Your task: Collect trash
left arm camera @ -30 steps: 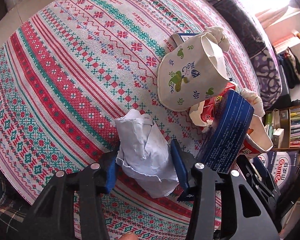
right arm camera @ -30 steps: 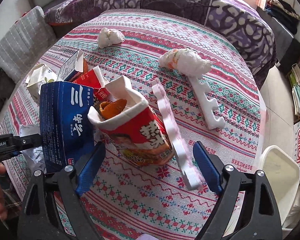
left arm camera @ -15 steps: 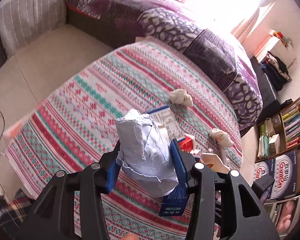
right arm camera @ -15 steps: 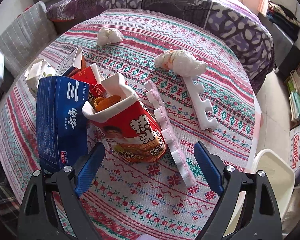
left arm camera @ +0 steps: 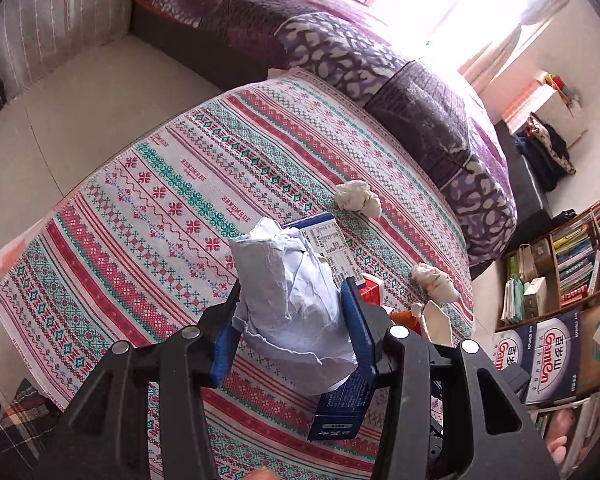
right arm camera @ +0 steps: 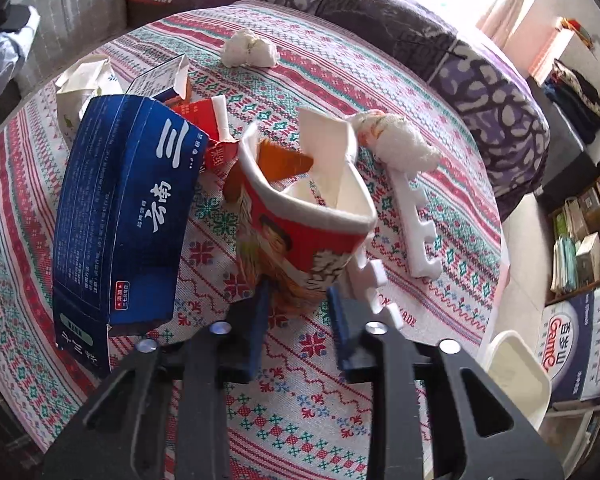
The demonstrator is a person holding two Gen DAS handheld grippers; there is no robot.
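My left gripper is shut on a crumpled white paper wad and holds it well above the patterned tablecloth. In the right wrist view, a red noodle cup with scraps inside stands tilted on the cloth. My right gripper has its jaws closing on the cup's lower end; the pads press it and the rim is squashed oval. A dark blue carton lies just left of the cup, and its end shows below the wad.
Two tissue wads, two white foam strips, a small printed box, a red packet and a crumpled paper cup lie on the cloth. A white bin stands off the table's right edge. A purple-covered sofa is behind.
My left gripper has risen with the paper wad, so the table looks farther below. My right jaws have come together from wide open onto the red cup, which now stands more upright.
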